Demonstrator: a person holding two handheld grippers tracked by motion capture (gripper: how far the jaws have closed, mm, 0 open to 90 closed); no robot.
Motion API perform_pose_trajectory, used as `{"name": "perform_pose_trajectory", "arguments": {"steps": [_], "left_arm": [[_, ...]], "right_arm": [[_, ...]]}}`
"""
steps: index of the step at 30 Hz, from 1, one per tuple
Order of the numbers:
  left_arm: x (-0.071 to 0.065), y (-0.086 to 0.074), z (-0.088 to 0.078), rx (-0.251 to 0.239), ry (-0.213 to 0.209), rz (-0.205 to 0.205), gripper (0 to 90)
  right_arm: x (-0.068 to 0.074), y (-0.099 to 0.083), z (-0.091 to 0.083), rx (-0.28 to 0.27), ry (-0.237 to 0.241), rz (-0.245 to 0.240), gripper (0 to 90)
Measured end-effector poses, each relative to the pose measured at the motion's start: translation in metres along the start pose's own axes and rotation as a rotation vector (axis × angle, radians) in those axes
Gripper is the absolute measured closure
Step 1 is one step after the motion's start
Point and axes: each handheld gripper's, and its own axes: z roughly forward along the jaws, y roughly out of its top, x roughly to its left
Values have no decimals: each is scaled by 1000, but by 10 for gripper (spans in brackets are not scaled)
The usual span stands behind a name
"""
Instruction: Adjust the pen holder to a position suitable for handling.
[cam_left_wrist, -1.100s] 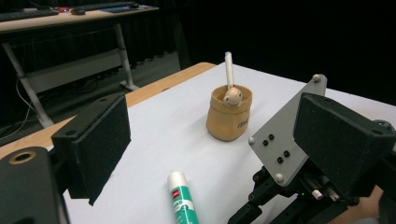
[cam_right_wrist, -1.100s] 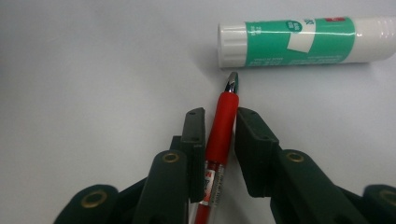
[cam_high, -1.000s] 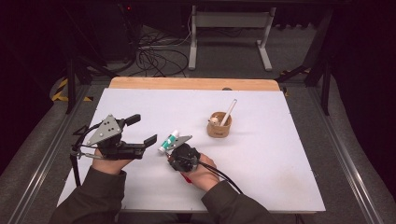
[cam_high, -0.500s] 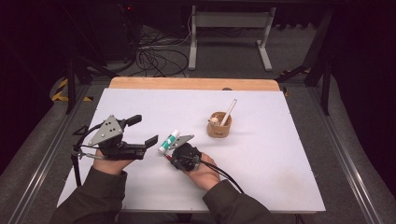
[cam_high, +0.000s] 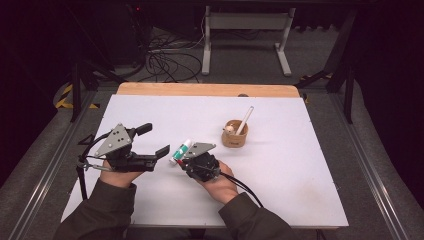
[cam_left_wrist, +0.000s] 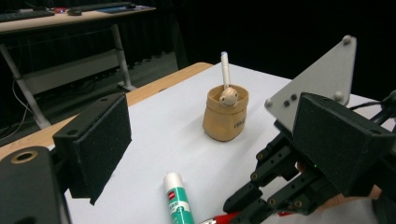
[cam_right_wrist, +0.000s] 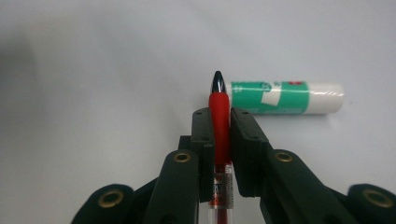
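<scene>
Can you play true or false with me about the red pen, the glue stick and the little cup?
1. The right gripper is shut on the red pen. True.
2. The glue stick stands upright in the cup. False: it lies flat on the white table.
3. The left gripper holds the glue stick. False: it is open and holds nothing.
4. A white stick pokes out of the tan cup. True.

Obstacles: green-and-white glue stick (cam_high: 180, 151), lying between both tools; tan wooden cup (cam_high: 234, 135) holding a white stick (cam_high: 244, 120), mid-desk. Free room: white desk (cam_high: 300, 170) right half; far strip behind cup.
</scene>
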Motion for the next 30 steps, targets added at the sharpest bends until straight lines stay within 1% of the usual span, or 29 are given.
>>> {"name": "perform_pose_trajectory", "arguments": {"steps": [3,6,9,14,19,25,30], "left_arm": [[0,0,0,-1,0,0,127],[0,0,0,0,-1,0,128],[-1,0,1,-1,-2,3,128],[-2,-1,3,2,-5,6,129],[-3,-1,4,4,-8,6,132],[-5,-4,8,8,-17,2,139],[-8,-7,13,15,-30,9,160]], "right_arm": [[-2,2,-8,-44,-12,3,811],[-5,4,-17,-94,-15,17,811],[-10,6,-25,-139,-10,36,810],[-15,7,-37,-211,-6,51,811],[-20,8,-48,-262,-4,72,810],[-23,11,-59,-308,-9,72,810],[-25,12,-69,-350,-11,71,810]]}}
